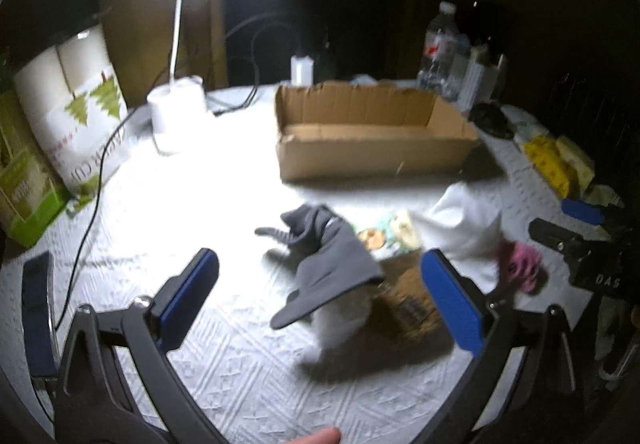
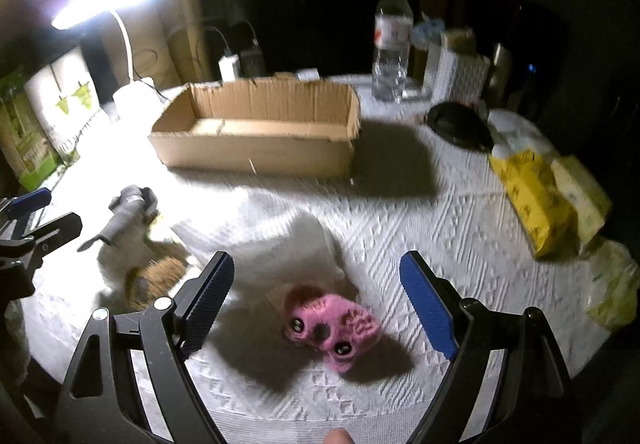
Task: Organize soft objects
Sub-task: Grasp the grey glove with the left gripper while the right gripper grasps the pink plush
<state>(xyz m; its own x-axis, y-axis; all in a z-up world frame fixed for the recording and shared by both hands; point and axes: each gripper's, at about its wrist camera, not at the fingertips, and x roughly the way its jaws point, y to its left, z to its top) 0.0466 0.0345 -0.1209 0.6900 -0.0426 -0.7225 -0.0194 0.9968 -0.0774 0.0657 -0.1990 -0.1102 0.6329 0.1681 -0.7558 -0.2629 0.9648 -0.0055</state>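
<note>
A grey cloth piece (image 1: 324, 264) lies crumpled on the white tablecloth, partly over a brown fibrous pad (image 1: 412, 296); both show again in the right wrist view, the grey cloth (image 2: 126, 216) and the brown pad (image 2: 158, 276). A white soft bundle (image 1: 468, 220) sits right of them, also the white bundle (image 2: 288, 244). A pink fuzzy toy (image 2: 332, 324) lies just ahead of my right gripper (image 2: 318, 284), which is open and empty above it. My left gripper (image 1: 320, 284) is open over the grey cloth. An open cardboard box (image 1: 372, 132), the same box (image 2: 260, 128), stands behind, nothing visible inside it.
A lit desk lamp (image 1: 176, 112) and paper-roll pack (image 1: 72, 108) stand at the left. A water bottle (image 2: 392, 40), a dark bowl (image 2: 460, 124) and yellow packets (image 2: 536, 200) line the right side. A black cable (image 1: 92, 196) runs across the cloth.
</note>
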